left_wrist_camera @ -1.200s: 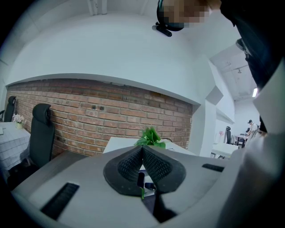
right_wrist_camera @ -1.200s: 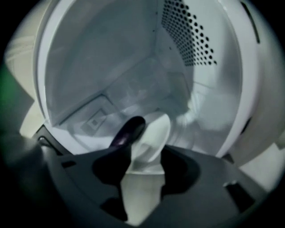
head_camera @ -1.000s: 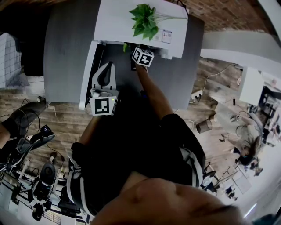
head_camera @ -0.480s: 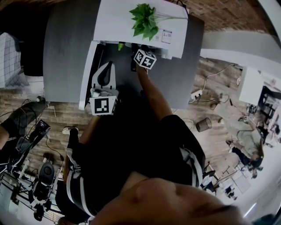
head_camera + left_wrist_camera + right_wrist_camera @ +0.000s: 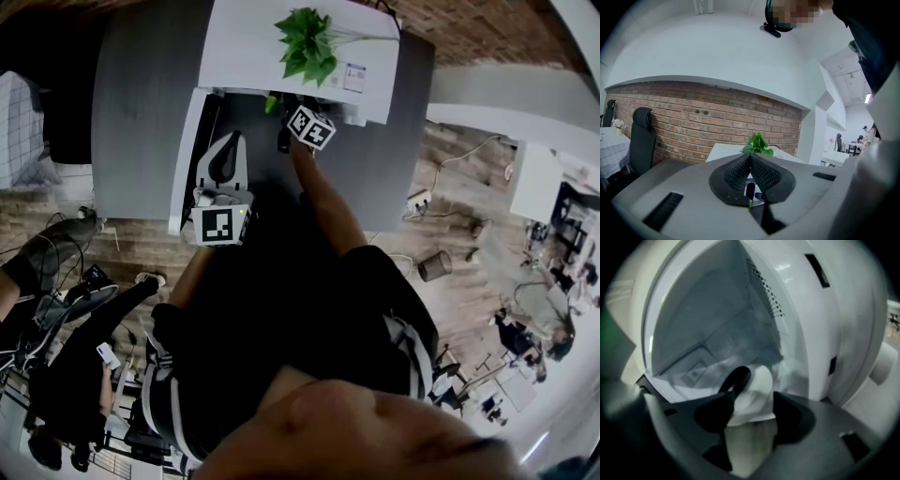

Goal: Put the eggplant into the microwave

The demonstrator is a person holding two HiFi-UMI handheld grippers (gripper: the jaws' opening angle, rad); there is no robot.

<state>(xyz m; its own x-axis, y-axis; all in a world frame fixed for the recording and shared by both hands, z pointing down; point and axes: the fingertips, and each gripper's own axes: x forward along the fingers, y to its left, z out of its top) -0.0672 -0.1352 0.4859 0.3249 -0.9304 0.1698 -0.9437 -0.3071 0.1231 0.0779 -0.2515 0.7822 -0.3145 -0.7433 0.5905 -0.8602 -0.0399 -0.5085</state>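
A white microwave (image 5: 244, 47) stands on the grey table with its door (image 5: 185, 159) swung open to the left. My right gripper (image 5: 292, 112) reaches into the cavity (image 5: 708, 324). Its jaws (image 5: 752, 399) have just been opening and stand wide. The dark eggplant (image 5: 736, 379) lies just past the left jaw, with a pale, glare-washed part between the jaws. Its green stem (image 5: 271, 101) peeks out under the oven's top edge. My left gripper (image 5: 228, 141) hangs beside the open door, shut (image 5: 750, 155) with nothing between its pads. The eggplant (image 5: 750, 190) shows through the gap below them.
A green potted plant (image 5: 307, 42) sits on top of the microwave. Behind the grey table (image 5: 141, 103) runs a brick wall (image 5: 693, 112), with a black chair (image 5: 642, 136) at the left. Office furniture and people are on the wooden floor (image 5: 469, 187) around me.
The right gripper's marker cube has rolled and shifted slightly right at the oven mouth. The green stem has shifted a little. The left gripper has stayed put.
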